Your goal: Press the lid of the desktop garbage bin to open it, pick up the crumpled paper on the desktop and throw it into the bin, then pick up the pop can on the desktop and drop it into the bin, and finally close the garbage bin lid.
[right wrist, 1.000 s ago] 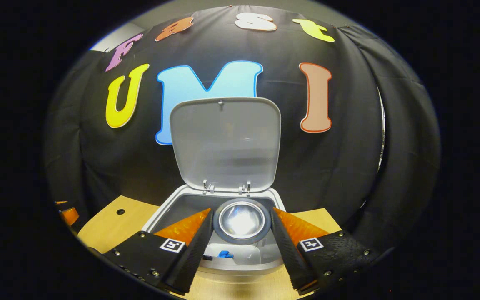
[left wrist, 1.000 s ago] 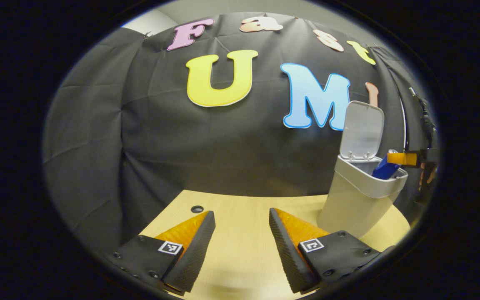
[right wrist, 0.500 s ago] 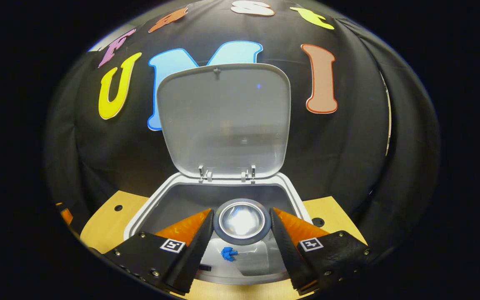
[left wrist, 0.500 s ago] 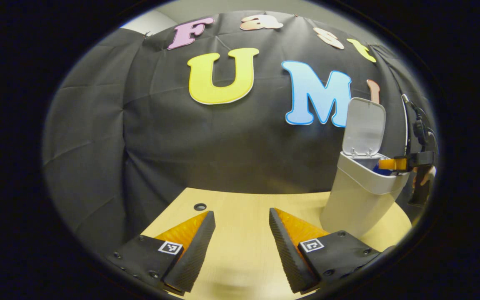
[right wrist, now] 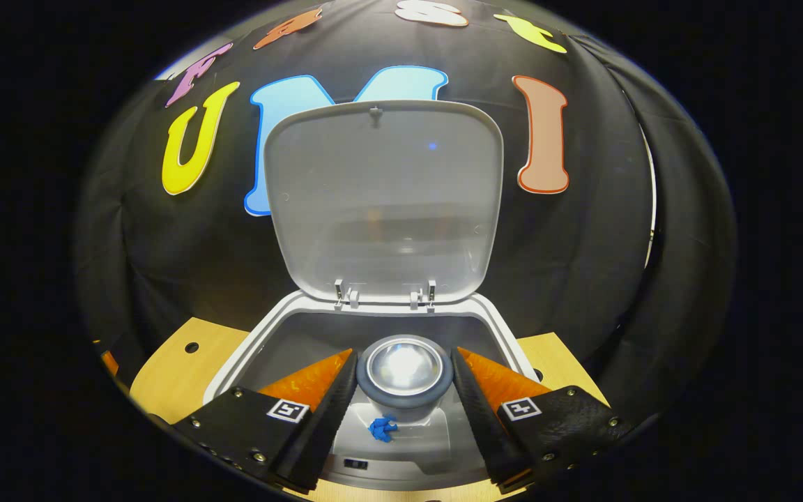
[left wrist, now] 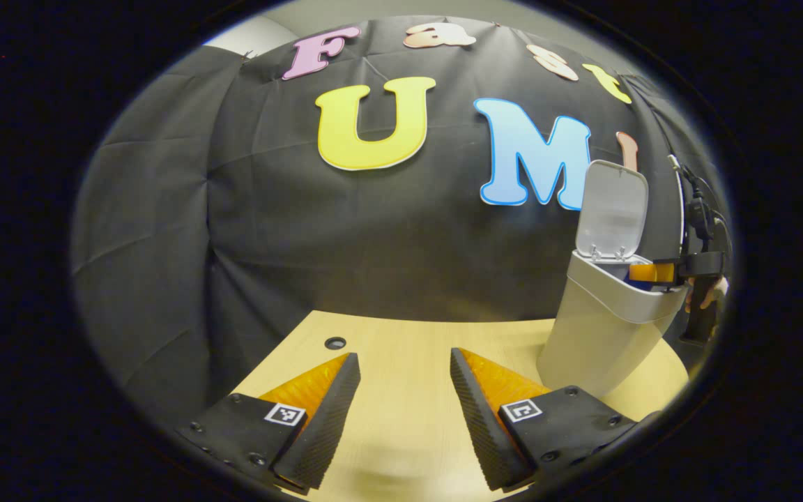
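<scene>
Right gripper level over open bin, fingers clamping pop can.

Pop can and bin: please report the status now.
Right gripper shut on pop can, over open bin. Lid up. Blue paper inside. Left gripper open, holds nothing, over table.

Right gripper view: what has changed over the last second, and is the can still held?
The right gripper has carried the pop can forward and down into the open bin; the lid looms larger. The jaws still clamp the can. The crumpled paper still lies inside; the left gripper stays open over the table.
</scene>
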`<state>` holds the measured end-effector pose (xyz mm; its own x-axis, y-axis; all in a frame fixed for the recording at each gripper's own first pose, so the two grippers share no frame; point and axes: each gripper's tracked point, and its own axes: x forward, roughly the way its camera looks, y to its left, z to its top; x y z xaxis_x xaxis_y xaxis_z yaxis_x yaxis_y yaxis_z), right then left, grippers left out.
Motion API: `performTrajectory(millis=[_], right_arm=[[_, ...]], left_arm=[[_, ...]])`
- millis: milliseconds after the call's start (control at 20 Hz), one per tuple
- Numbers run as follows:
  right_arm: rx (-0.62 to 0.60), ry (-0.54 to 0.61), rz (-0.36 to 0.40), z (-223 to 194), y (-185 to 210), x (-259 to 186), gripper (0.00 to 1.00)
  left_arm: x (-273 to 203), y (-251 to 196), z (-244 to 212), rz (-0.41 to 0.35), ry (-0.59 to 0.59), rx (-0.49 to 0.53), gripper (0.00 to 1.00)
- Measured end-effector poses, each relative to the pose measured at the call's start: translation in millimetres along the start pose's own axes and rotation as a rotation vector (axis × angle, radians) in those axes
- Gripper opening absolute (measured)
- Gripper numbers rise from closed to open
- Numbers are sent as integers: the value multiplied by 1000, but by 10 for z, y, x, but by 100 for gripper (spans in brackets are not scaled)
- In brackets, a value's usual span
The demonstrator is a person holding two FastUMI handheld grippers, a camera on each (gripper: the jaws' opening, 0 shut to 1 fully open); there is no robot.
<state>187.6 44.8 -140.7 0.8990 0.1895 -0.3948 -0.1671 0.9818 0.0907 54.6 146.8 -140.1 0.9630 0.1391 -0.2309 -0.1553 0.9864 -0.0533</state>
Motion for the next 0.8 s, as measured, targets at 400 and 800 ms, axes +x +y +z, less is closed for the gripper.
performTrajectory(millis=[400, 800], right_arm=[[-3, 3, -5, -5, -16, -6, 85], [-5, 6, -7, -16, -32, -19, 86]], left_arm=[[5, -13, -24, -4, 5, -8, 89], [-3, -16, -15, -2, 2, -9, 87]])
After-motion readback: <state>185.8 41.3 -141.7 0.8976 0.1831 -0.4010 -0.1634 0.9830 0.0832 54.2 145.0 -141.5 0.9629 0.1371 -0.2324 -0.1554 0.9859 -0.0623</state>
